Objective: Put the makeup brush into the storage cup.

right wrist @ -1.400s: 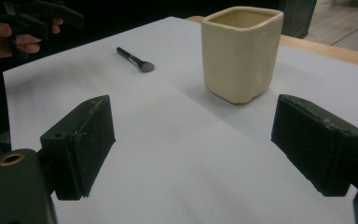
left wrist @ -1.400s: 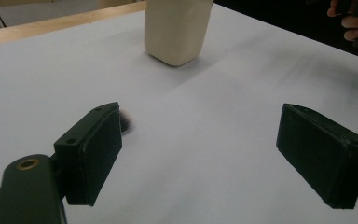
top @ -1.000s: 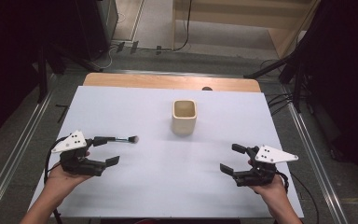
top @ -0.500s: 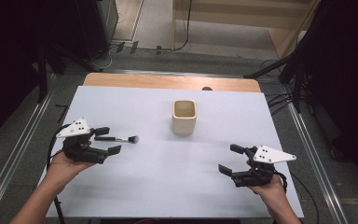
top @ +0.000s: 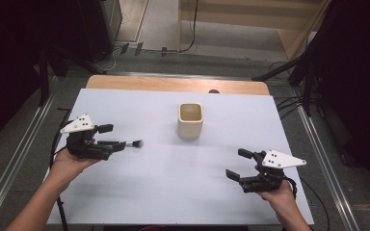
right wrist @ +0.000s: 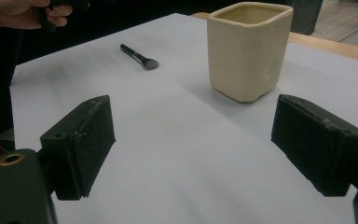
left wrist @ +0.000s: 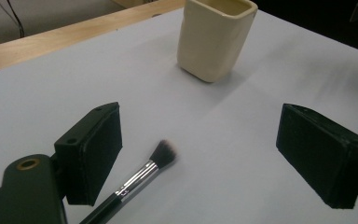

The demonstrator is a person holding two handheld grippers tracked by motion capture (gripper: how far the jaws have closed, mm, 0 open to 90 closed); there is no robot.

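Observation:
A make-up brush (top: 131,143) with a black handle and silver ferrule lies flat on the white table cover (top: 173,192), left of a cream square cup (top: 191,120). My left gripper (top: 110,137) is open at the brush's handle end. In the left gripper view the brush (left wrist: 144,175) lies on the cover between the jaws, close to the left one, with the cup (left wrist: 214,39) farther off and the left gripper (left wrist: 205,149) wide apart. My right gripper (top: 237,164) hovers open at the front right, holding nothing. The right gripper view looks past the right gripper (right wrist: 198,140) to the cup (right wrist: 247,51) and brush (right wrist: 140,57).
A bare wooden strip (top: 173,84) runs along the table's far edge. Metal rails (top: 24,144) flank both sides, with cables on the floor beyond. The person's other hand (right wrist: 28,11) shows at the top left of the right gripper view.
My left gripper has moved away from the person and up to the brush's handle end, still open. The right gripper has barely shifted. Brush and cup stay put.

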